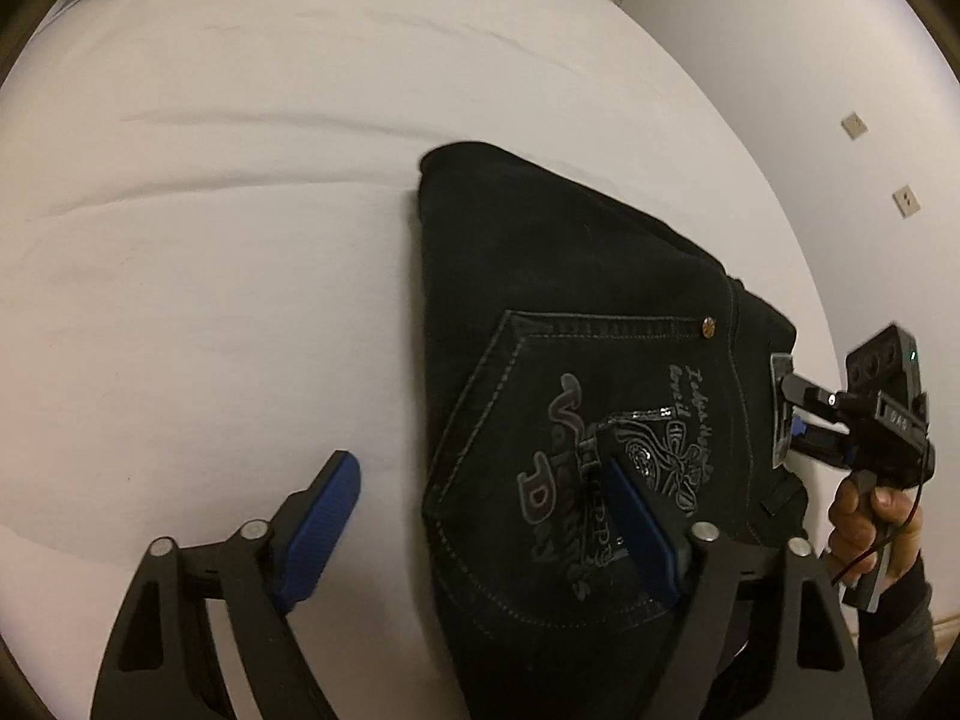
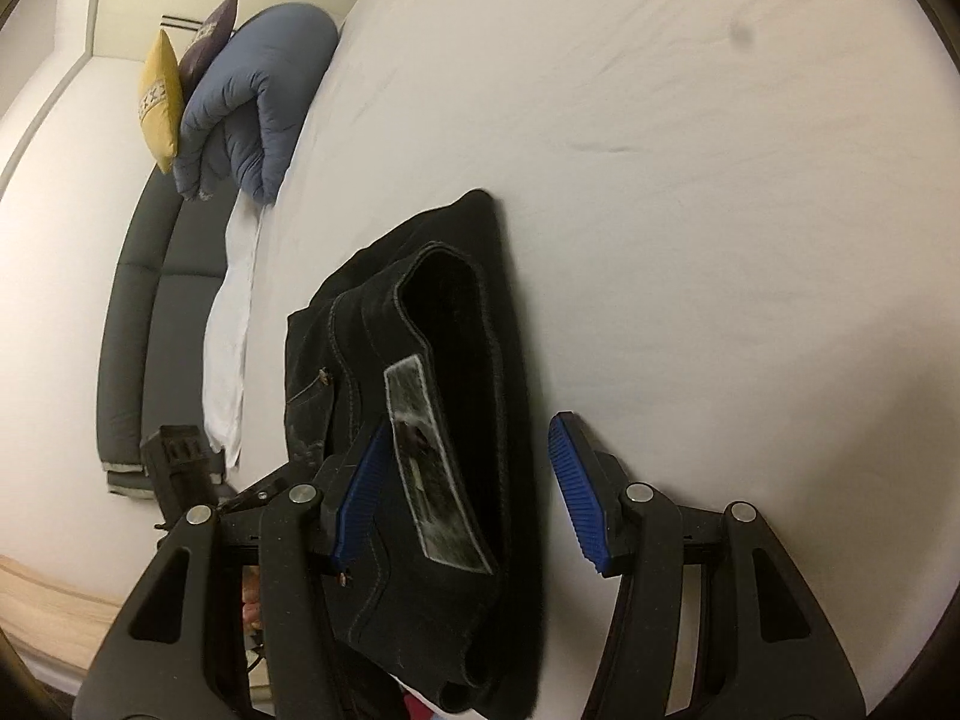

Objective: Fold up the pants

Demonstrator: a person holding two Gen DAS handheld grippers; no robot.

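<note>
Black pants (image 1: 570,276) lie folded into a thick stack on the white bed sheet (image 1: 210,270), with a printed back pocket (image 1: 576,456) facing up. My left gripper (image 1: 480,534) hovers open at the stack's near left edge, one blue pad over the sheet and the other over the pocket. In the right wrist view the pants (image 2: 462,312) show their waistband and a grey label (image 2: 432,456). My right gripper (image 2: 468,492) is open around that waist end, its right pad clear of the cloth. The same right gripper (image 1: 787,417) sits at the stack's right edge, held by a hand (image 1: 870,516).
A rolled blue duvet (image 2: 252,102) and a yellow cushion (image 2: 159,96) lie at the bed's far end by a grey headboard (image 2: 132,324). A white wall with sockets (image 1: 906,201) runs along the bed. Wooden floor (image 2: 48,600) shows below the bed's edge.
</note>
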